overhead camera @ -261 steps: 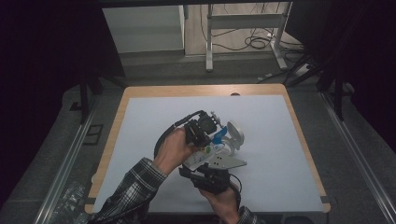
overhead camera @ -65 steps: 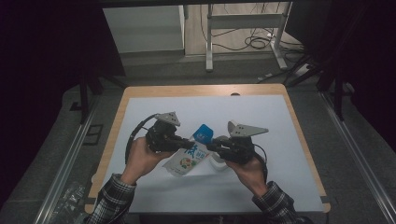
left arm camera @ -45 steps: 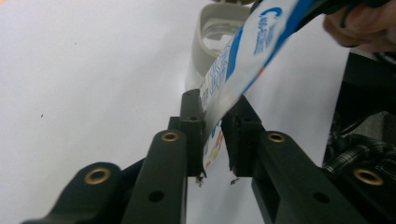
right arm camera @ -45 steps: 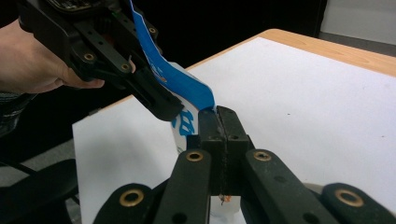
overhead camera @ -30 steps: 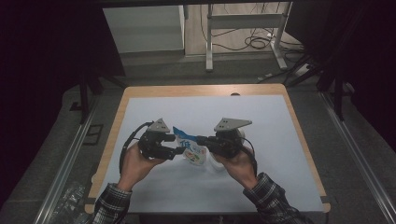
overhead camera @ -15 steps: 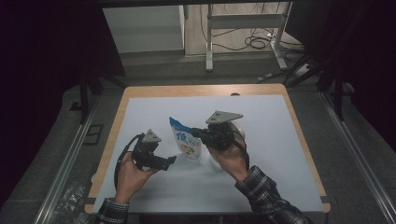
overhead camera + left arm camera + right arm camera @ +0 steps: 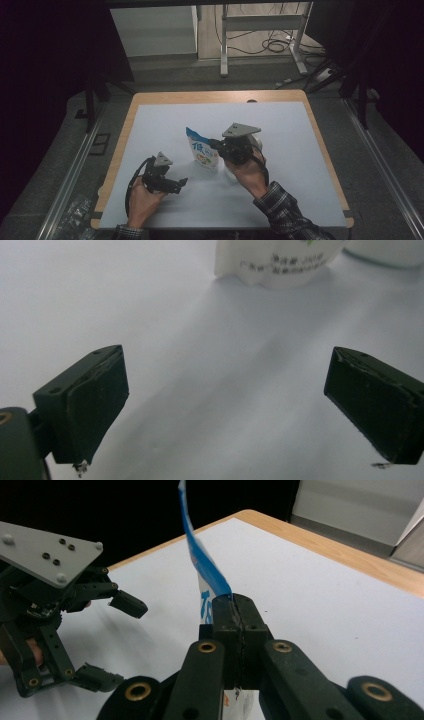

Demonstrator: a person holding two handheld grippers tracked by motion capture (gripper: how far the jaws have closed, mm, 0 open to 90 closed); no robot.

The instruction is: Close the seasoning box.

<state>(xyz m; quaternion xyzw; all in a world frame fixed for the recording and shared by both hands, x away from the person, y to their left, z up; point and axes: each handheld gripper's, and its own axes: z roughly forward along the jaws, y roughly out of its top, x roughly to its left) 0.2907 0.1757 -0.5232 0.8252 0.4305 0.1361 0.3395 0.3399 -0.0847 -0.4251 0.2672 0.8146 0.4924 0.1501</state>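
Observation:
A white pouch with a blue top stands upright mid-table. My right gripper is shut on the pouch's right top corner; in the right gripper view its jaws pinch the blue top strip. My left gripper sits low at the front left, apart from the pouch. Its jaws have just been opening and now stand wide with nothing between them. The pouch's base lies ahead of it. The open left gripper also shows beside the pouch.
A white bowl sits just behind my right hand, and its rim shows in the left gripper view. A white sheet covers the wooden table. Dark floor, cables and a metal stand lie beyond.
My left gripper has let go of the pouch, opened, and dropped to the front left of the table. The right gripper keeps the pouch, now standing more upright.

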